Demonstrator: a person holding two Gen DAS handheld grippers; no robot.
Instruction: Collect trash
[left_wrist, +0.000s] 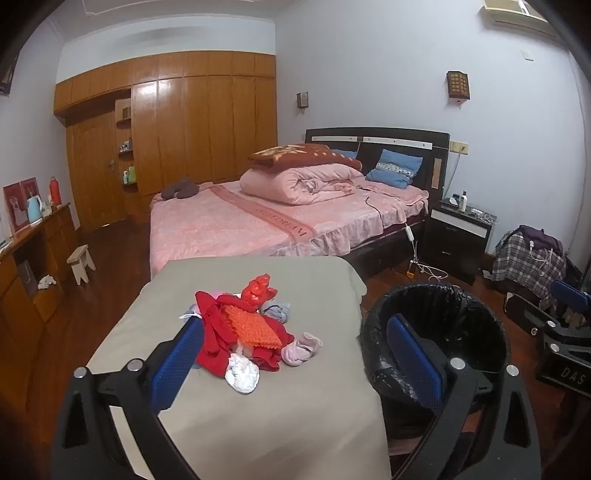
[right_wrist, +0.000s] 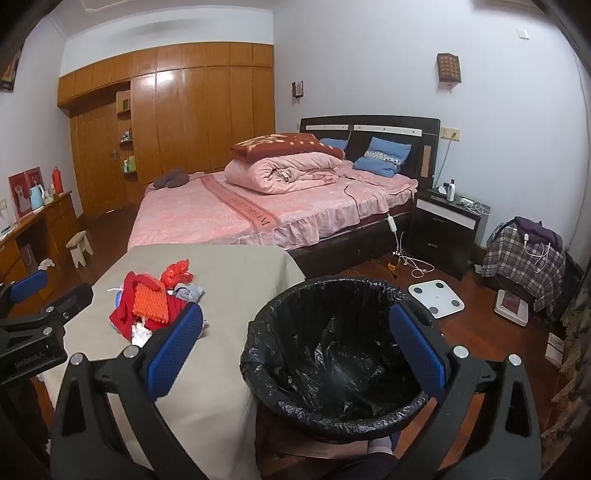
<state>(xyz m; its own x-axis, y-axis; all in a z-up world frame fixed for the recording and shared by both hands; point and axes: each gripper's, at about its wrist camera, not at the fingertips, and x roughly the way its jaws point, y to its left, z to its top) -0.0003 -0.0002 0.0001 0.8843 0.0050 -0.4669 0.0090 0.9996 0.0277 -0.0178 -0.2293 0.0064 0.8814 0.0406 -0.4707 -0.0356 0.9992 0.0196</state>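
Observation:
A pile of trash (left_wrist: 240, 325) lies on the grey-covered table (left_wrist: 258, 424): red cloth, an orange mesh piece, a red plastic bag, white crumpled paper and pale pink and blue-grey scraps. My left gripper (left_wrist: 295, 360) hovers open just in front of the pile, with nothing between its blue pads. A bin with a black liner (left_wrist: 436, 295) stands at the table's right side. In the right wrist view the right gripper (right_wrist: 295, 352) is open above the near rim of the bin (right_wrist: 295, 295), holding nothing. The pile (right_wrist: 147, 302) lies to its left.
A pink bed (right_wrist: 240, 218) stands behind the table and a dark nightstand (right_wrist: 447, 225) beside it. A white scale (right_wrist: 436, 291), cables (right_wrist: 410, 264) and a plaid bag (right_wrist: 524, 254) are on the wooden floor at right. A small stool (left_wrist: 81, 262) and wooden cabinets (left_wrist: 33, 266) are on the left.

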